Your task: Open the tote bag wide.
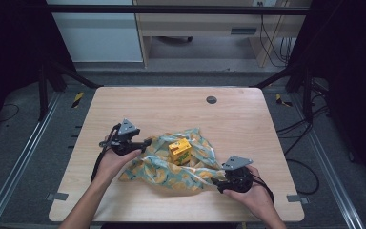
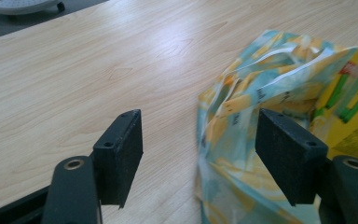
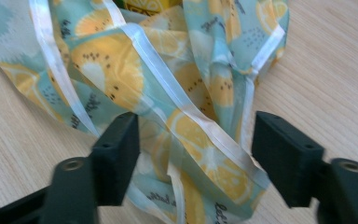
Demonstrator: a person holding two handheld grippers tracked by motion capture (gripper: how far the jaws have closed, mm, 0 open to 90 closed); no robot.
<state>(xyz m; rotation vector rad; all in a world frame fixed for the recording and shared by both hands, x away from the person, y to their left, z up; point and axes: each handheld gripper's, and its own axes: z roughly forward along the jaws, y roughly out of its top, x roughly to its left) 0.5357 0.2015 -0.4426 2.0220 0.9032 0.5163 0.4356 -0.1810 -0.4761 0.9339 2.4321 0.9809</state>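
Fruit-print bag (image 1: pixel 171 167) with a yellow box (image 1: pixel 179 150) lies near-centre on the pale wooden table (image 1: pixel 171 107), grey floor beyond. Left gripper (image 1: pixel 145 143) and right gripper (image 1: pixel 217 183) both gape wide, pressing nothing.

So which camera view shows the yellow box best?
The high view: the yellow box stands whole in the middle of the fruit-print bag, on the table. The left gripper view catches only part of one printed side at the right edge. The right gripper view gives just a sliver at the top, behind the bag.

Glossy plastic bag (image 1: pixel 171 169) – smooth pale wood table (image 1: pixel 171 105).
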